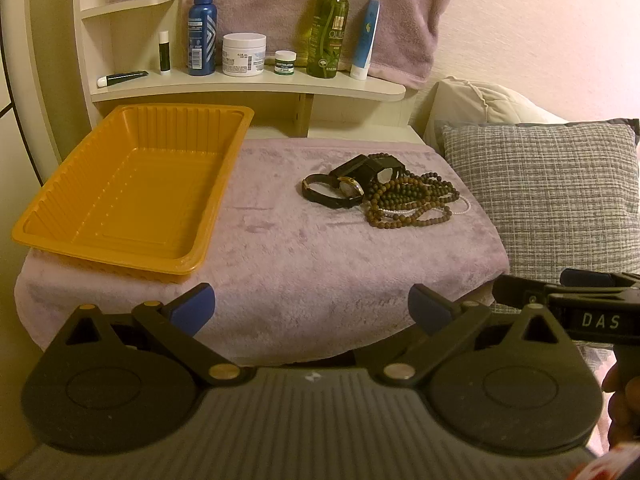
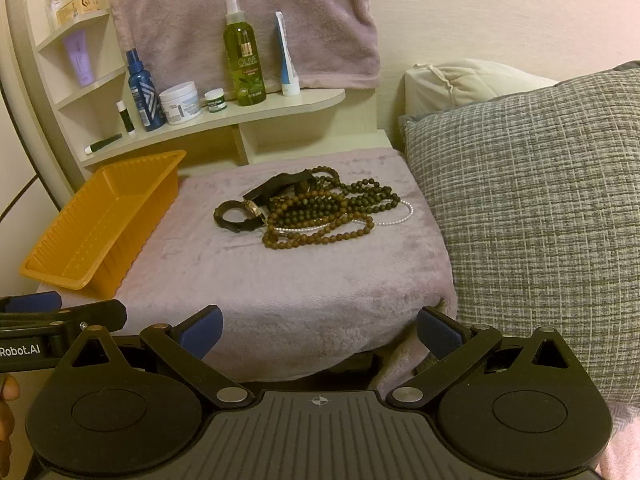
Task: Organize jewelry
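A heap of jewelry lies on the pale purple towel [image 1: 304, 264] [image 2: 256, 280]: brown and dark bead necklaces [image 1: 412, 200] [image 2: 328, 210], a thin pearl strand [image 2: 400, 216], a black-strapped watch [image 1: 334, 190] [image 2: 240, 216] and a black band [image 1: 368, 166] [image 2: 280, 184]. An empty orange tray [image 1: 132, 192] [image 2: 100, 224] sits on the towel's left side. My left gripper [image 1: 312, 310] is open, back at the towel's near edge, holding nothing. My right gripper [image 2: 318, 330] is open too, equally far from the heap. Each gripper shows at the edge of the other's view.
A shelf [image 1: 248, 86] [image 2: 216, 120] behind the towel holds bottles, jars and tubes. A towel hangs on the wall [image 2: 240, 20]. A grey checked pillow [image 1: 540, 196] [image 2: 532, 220] presses against the right side. A hand [image 1: 620, 408] grips the right tool.
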Motion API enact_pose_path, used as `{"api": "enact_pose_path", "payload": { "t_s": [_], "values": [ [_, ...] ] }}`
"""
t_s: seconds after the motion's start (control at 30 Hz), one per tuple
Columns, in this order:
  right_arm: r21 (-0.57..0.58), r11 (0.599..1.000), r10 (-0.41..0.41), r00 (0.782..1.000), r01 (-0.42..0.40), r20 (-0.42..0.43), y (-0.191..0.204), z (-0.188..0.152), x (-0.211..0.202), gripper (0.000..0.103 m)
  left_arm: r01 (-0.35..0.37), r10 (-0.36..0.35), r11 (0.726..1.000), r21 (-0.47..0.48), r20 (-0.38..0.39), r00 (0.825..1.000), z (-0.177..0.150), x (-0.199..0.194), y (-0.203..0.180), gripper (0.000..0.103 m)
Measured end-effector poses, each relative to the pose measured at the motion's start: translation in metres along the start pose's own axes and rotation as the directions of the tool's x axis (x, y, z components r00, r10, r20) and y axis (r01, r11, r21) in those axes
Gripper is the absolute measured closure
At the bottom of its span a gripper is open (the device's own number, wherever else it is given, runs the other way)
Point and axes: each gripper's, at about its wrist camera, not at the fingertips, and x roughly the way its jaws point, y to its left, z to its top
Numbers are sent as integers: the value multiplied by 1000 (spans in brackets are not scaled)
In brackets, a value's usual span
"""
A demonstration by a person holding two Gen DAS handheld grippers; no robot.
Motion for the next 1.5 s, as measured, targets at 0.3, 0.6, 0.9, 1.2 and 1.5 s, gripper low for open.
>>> {"api": "enact_pose_path", "payload": {
  "t_s": [0.3, 0.6, 0.9, 1.2, 1.5],
  "values": [
    [1, 1000, 0, 1000, 0, 1, 1, 0, 0, 0, 2, -2, 1000, -3, -1, 1000, 0, -1, 0, 1],
    [2, 1000, 0, 1000, 0, 1, 2, 0, 0, 0, 3, -3, 1000, -8, -3, 1000, 1, -1, 1, 1],
    [2, 1000, 1, 1000, -1, 0, 0, -1, 0, 0, 4, -4, 1000, -10, -3, 1000, 1, -1, 2, 1],
    [2, 1000, 2, 1000, -2, 0, 2, -1, 0, 0, 5, -5, 1000, -11, -4, 1000, 1, -1, 2, 1],
    [4, 1000, 4, 1000, -4, 1, 2, -1, 0, 0, 5, -5, 999, -33, 2, 1000, 2, -3, 7, 1]
  ]
}}
